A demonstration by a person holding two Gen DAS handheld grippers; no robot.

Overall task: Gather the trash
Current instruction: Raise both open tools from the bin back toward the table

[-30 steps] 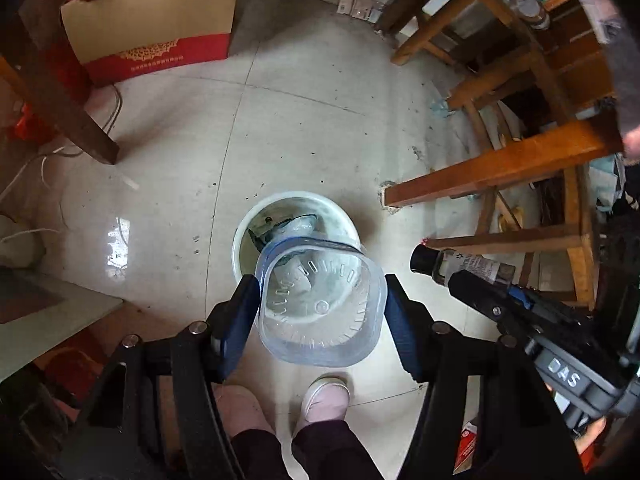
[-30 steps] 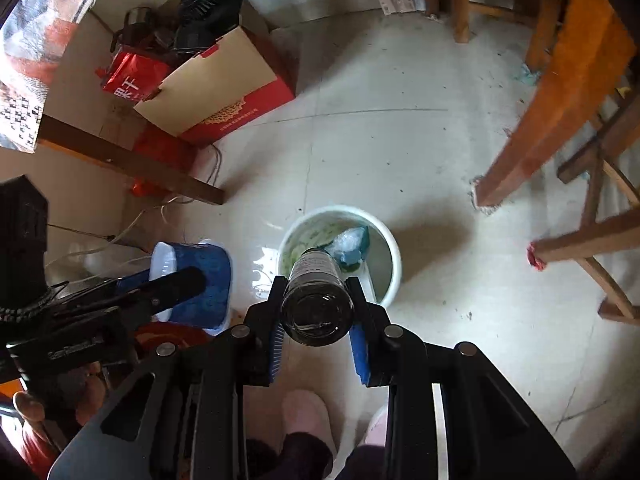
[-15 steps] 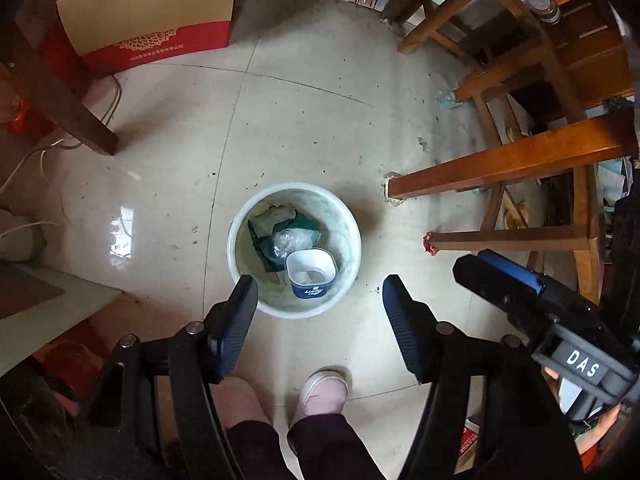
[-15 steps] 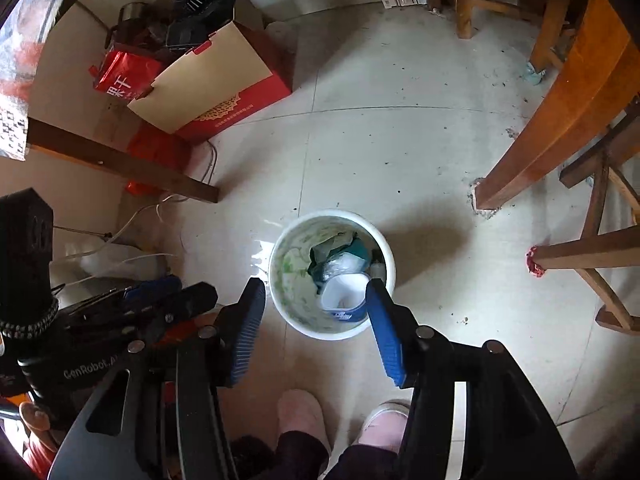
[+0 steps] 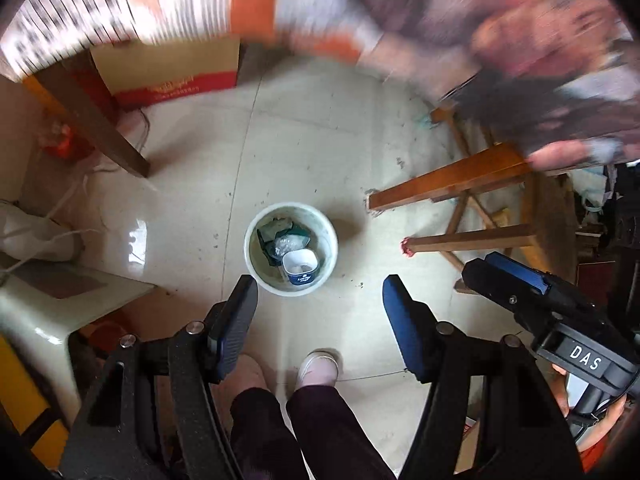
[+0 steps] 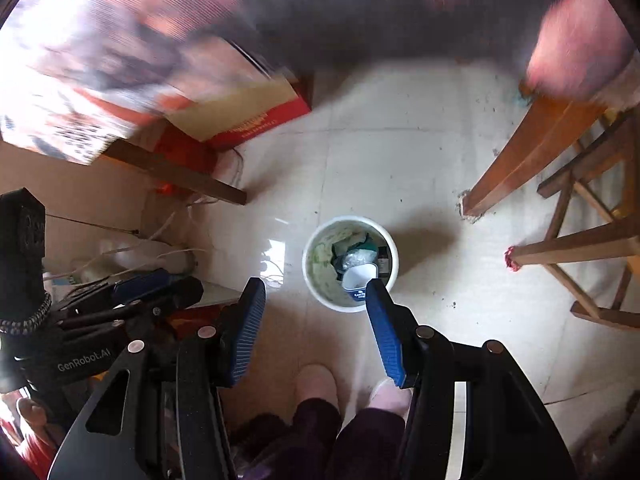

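Nearest in both wrist views are the person's dark trouser legs and pale slippers (image 5: 318,368) on the tiled floor (image 5: 320,152). Above them the left claw (image 5: 320,300) stands wide, its blue pads apart with nothing between them. The right claw (image 6: 316,312) also stands apart and empty; its jaws have just been opening, and no thing lies between them.

Just beyond the fingertips, on the floor, stands a round white bin (image 5: 329,264). From the left wrist it lies between the two fingers and a little farther off; from the right wrist the same bin (image 6: 390,276) sits toward the right finger, whose tip overlaps its near rim. Inside lie a blue-and-white tub (image 5: 300,267) at the near side, a crumpled clear wrapper (image 5: 289,244) and green scraps (image 5: 268,236) behind it, and a dark bottle (image 6: 383,258) against the right wall.

To the right, wooden chair legs (image 5: 448,188) slant over the floor. Farther left a red and tan cardboard box (image 5: 172,76) stands against the wall. The top of both views is blurred.
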